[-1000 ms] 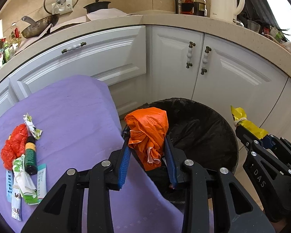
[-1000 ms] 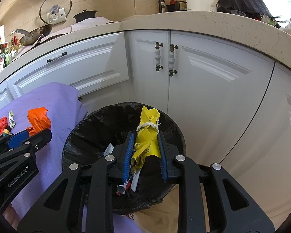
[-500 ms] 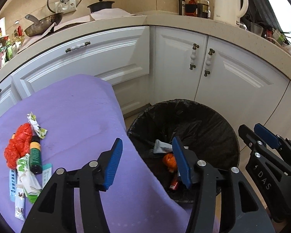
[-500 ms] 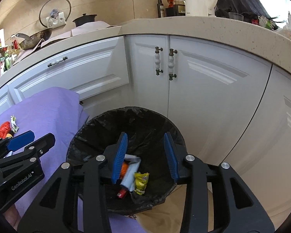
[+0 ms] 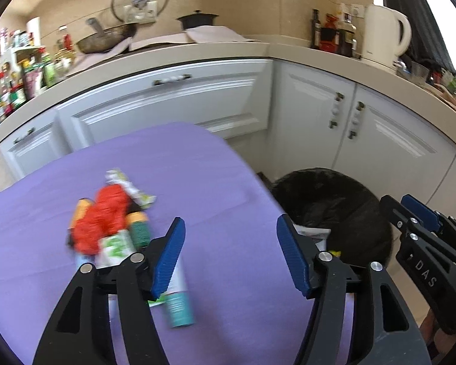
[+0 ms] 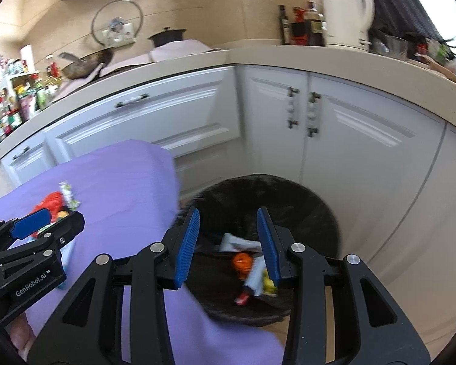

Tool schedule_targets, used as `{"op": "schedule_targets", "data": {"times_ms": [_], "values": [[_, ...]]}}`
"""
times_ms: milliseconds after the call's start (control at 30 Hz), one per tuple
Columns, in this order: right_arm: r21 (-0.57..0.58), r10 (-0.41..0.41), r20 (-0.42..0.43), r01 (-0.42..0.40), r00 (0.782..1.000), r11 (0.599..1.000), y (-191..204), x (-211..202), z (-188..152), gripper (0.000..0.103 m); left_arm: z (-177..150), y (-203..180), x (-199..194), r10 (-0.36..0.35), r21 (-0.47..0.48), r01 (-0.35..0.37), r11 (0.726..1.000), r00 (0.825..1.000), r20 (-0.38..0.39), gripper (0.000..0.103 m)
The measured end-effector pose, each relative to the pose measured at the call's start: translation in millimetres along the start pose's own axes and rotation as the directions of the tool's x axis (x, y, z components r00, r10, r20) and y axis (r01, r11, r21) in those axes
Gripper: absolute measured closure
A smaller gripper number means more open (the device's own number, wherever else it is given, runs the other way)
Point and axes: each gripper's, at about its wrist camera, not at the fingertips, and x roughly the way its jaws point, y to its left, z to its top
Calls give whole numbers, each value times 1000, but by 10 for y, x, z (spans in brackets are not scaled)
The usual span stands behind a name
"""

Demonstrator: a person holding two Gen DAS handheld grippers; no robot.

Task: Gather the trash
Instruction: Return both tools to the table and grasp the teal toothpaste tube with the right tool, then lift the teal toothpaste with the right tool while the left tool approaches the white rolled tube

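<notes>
White panelled kitchen cabinets (image 6: 364, 140) w/ a beige counter curve behind everything. In front, your purple cloth-covered table (image 5: 197, 182) fills the left; just beside its right edge sits the round bin w/ crinkly black plastic liner (image 6: 319, 213).

Trash pile on the cloth, blurred: crumpled red plastic bag (image 5: 101, 219), dark bottle w/ orange-green band (image 5: 138, 226) beside it, long axis roughly toward the cabinets, and a teal-and-white tube (image 5: 179, 298) lying lengthwise away from you.

Your left gripper (image 5: 231, 255) hovers over the cloth's right part, jaws wide, nothing between the ribbed blue pads. Your right gripper (image 6: 228, 243) is over the bin, jaws apart, empty; orange crumple (image 6: 242, 262) & wrappers lie inside the bin.
</notes>
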Motion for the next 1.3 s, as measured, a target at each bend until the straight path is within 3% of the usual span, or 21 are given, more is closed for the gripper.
{"op": "schedule_targets", "data": {"times_ms": [300, 733, 1000, 1133, 1200, 1300], "values": [[-74, 115, -35, -118, 993, 990, 724, -38, -91, 64, -219, 854, -258, 129, -97, -130, 987, 992, -15, 39], [-195, 194, -147, -221, 970, 956, 1558, 60, -324, 65, -581, 1909, -405, 267, -242, -279, 929, 960, -82, 38], [-222, 168, -240, -223, 956, 949, 1760, 238, -448, 66, -703, 2102, -395, 267, -270, -288, 919, 957, -112, 38], [-235, 161, -280, -230, 946, 944, 1802, 307, -482, 75, -732, 2066, -383, 247, -270, -270, 924, 962, -115, 38], [-239, 163, -290, -236, 943, 942, 1810, 322, -496, 85, -741, 2031, -382, 238, -267, -260, 928, 965, -114, 38], [-250, 166, -303, -247, 939, 936, 1834, 331, -515, 86, -739, 1971, -374, 225, -264, -248, 932, 968, -114, 38]]}}
